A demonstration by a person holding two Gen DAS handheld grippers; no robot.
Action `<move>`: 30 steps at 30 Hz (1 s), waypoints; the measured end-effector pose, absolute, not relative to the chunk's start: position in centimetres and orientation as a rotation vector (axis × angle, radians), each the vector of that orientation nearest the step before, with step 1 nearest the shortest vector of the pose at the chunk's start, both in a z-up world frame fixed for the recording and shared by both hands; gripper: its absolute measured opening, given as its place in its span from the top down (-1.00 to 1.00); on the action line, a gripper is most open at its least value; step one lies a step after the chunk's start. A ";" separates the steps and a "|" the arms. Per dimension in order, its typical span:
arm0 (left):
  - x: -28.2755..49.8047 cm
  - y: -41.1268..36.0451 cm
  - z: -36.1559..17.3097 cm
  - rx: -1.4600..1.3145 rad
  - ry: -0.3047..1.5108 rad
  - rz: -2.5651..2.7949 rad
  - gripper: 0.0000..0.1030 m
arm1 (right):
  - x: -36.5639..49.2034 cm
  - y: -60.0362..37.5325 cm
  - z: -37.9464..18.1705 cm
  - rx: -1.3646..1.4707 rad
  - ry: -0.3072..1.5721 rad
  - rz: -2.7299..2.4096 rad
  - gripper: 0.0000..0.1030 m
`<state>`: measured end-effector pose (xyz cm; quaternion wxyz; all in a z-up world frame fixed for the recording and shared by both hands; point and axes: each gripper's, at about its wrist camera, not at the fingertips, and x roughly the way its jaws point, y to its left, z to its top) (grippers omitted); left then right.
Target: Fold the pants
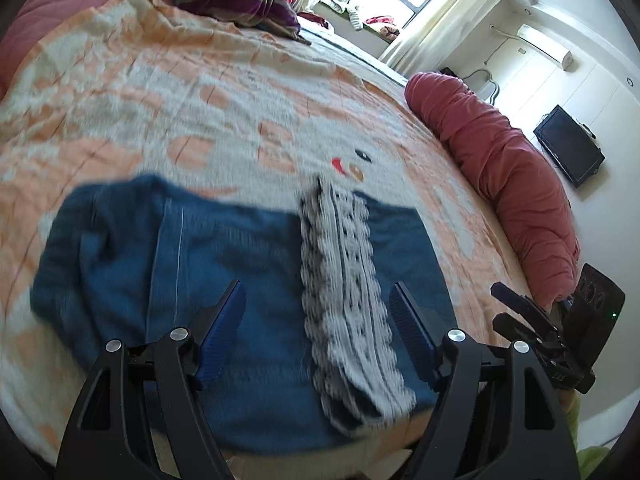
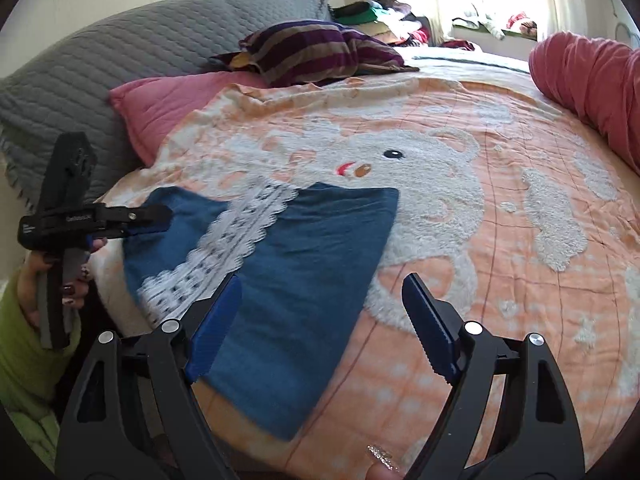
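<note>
The blue pants (image 1: 224, 288) lie folded flat on the bed, with a white lace strip (image 1: 348, 296) running across them. In the right wrist view the pants (image 2: 312, 264) form a compact rectangle near the bed's front edge, with the lace (image 2: 224, 248) on their left part. My left gripper (image 1: 318, 312) is open just above the pants, holding nothing; it also shows in the right wrist view (image 2: 148, 218). My right gripper (image 2: 320, 308) is open above the pants' right edge, empty. Its body shows in the left wrist view (image 1: 532, 324) at the right.
An orange and white blanket (image 2: 460, 200) with a bear picture covers the bed. A rolled red quilt (image 1: 500, 176) lies along the far side. A pink pillow (image 2: 160, 108), a grey quilted cover (image 2: 100, 60) and a striped purple cushion (image 2: 312, 52) sit at the head.
</note>
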<state>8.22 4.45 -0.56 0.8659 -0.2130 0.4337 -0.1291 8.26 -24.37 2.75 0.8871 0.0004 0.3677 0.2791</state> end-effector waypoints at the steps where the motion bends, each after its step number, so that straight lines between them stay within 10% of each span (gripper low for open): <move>1: 7.7 4.4 -0.6 -0.452 0.917 -0.274 -0.41 | 7.6 -24.1 2.8 -0.013 0.761 0.591 -0.47; 16: 4.4 2.3 -1.7 -0.433 0.976 -0.252 0.10 | 3.1 -20.3 1.2 -0.120 0.801 0.708 -0.36; 20: 4.4 0.5 -2.0 -0.359 0.988 -0.253 0.67 | 3.3 -20.1 0.6 -0.118 0.815 0.696 -0.36; 30: 3.3 -0.5 -3.6 -0.166 1.004 -0.200 0.66 | 3.9 -19.7 -2.2 -0.197 0.935 0.617 0.07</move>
